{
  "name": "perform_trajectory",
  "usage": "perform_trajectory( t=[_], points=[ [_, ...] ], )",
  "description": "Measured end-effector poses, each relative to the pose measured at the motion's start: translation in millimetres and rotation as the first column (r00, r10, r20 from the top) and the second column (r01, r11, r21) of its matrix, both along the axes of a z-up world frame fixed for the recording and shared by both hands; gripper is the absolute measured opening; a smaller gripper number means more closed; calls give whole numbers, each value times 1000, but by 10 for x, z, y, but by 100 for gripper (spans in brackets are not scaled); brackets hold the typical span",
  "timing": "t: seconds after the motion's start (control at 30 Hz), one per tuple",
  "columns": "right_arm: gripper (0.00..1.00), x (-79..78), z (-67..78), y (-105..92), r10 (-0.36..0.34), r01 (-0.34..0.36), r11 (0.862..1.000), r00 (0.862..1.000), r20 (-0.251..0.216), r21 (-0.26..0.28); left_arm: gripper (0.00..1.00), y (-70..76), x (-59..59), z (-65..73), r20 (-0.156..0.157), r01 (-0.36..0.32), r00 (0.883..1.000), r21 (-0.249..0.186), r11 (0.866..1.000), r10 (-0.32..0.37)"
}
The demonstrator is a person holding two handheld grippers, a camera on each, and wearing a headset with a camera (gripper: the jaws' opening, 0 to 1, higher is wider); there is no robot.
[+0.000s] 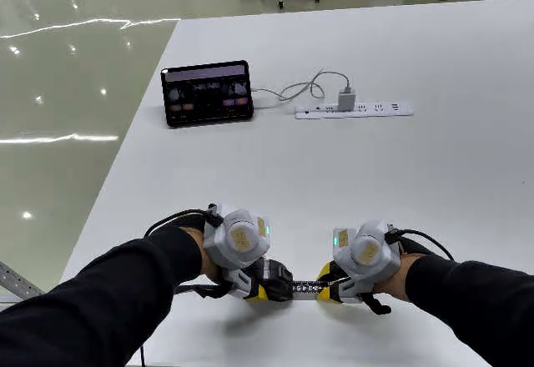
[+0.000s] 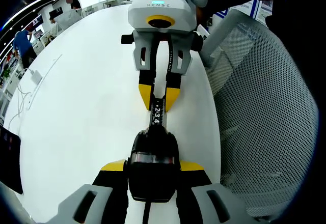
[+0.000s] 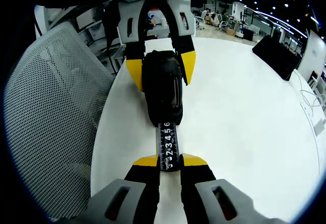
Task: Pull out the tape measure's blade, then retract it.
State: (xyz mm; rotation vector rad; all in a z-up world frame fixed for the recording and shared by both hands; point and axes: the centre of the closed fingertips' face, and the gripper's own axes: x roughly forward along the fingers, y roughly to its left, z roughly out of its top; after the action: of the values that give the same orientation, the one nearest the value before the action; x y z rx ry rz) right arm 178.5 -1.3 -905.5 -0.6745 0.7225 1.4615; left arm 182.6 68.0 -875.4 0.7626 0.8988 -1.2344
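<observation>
**Short span of blade stretched between two facing grippers**

The left gripper (image 2: 153, 166) has its yellow-tipped jaws closed on the flanks of the tape measure (image 3: 163, 89), a rounded black case with a shiny band across its top. Out of the case's mouth runs the blade (image 3: 167, 141), a thin flat strip, black with white numerals. The right gripper (image 3: 169, 162) pinches the blade's free end between its own yellow tips. Just a short length of blade is bared, so the two pairs of jaws sit nose to nose, near each other and low over the table (image 1: 375, 183).

Both arms come in from the near side in black sleeves (image 1: 100, 300), with the hands wrapped round the grey gripper bodies and the forearms angled inward.

The table's edge runs just beside the grippers on the person's side, and a grey mesh chair back (image 2: 265, 107) stands past it. Forward of both grippers the smooth white top stretches wide — broad room for travel. Far beyond the grippers sit a black tablet (image 1: 208, 93) and a white power strip (image 1: 355, 110) with a charger (image 1: 346, 98) plugged in and a looping cable (image 1: 300, 90). Past the table's left edge lies glossy pale floor (image 1: 75, 67).
</observation>
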Motion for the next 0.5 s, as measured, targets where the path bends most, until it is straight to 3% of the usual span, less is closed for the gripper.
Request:
perform_trajectory(
  t=[0.5],
  points=[
    [10, 17, 2, -90, -8, 8, 1000, 1000, -6, -13, 32, -4, 0, 3, -4, -7, 1000, -2, 1000, 7]
  ],
)
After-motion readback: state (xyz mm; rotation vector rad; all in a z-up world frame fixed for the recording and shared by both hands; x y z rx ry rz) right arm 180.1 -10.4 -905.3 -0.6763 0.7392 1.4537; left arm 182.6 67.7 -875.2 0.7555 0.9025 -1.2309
